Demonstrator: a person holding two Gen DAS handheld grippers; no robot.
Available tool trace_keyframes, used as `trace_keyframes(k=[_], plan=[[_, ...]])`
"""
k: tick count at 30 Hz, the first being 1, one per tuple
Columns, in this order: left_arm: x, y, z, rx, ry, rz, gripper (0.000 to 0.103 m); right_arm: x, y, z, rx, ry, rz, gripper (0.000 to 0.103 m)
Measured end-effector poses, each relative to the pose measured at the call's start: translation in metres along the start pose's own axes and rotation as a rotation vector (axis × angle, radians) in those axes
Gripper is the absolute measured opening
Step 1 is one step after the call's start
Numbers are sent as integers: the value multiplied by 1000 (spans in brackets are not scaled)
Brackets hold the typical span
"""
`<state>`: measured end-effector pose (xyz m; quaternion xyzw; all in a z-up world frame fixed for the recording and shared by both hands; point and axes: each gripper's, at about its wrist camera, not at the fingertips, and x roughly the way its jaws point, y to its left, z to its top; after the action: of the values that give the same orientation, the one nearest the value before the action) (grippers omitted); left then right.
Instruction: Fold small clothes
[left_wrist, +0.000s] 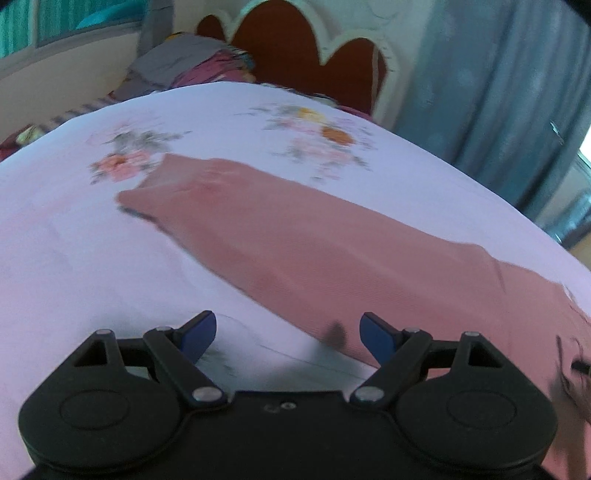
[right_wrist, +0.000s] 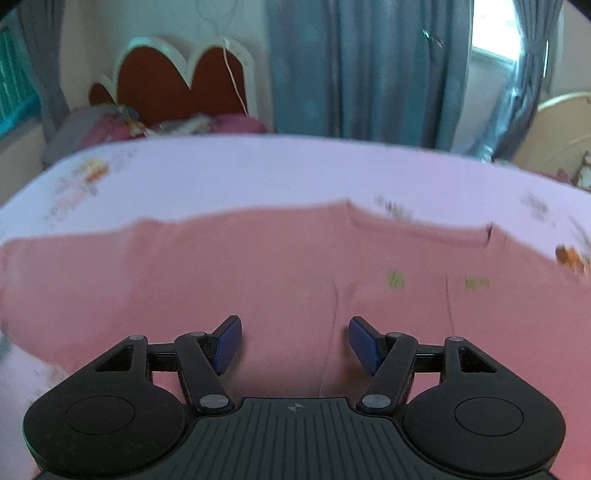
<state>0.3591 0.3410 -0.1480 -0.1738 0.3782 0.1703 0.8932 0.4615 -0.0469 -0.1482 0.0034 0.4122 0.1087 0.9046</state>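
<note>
A pink knit top (right_wrist: 258, 266) is seen spread flat on a floral bedsheet (left_wrist: 110, 258), sleeve stretched toward the headboard (left_wrist: 295, 48). The left gripper (left_wrist: 288, 332) and right gripper (right_wrist: 295, 339) are held above it, jaws apart, nothing gripped. If only one layer is pinched, or the sheet is caught with it, the fold is likely to be dragged crooked.

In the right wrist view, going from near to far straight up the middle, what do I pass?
Right hand-held gripper, open → pink garment lying flat → floral bedsheet → blue-grey curtain.
</note>
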Motion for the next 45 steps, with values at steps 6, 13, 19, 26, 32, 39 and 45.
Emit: trace_keyframes(k=[6,13,19,26,32,39,45], plan=[[11,36,12,-107,5,-3,84,0,-1,-4,5,-20,1,65],[34,58,31,-197,-19,-25,82,8,2,-3,-11,16,-28,65],[52,70,42,-248,-88,-48,68,-14,-7,4,39,-81,-32,65],[61,79,47,-287,-113,-40,12,-2,-20,-2,68,-20,-78,65],[34,51,53,-217,-176,-98,6,5,-21,-9,71,-11,-62,65],[-18,-44,58,-10,-220,-347,6,-21,-32,-6,137,-91,-11,65],[-41,-162,23,182,-163,-598,6,-51,-60,-11,170,-129,-29,65]])
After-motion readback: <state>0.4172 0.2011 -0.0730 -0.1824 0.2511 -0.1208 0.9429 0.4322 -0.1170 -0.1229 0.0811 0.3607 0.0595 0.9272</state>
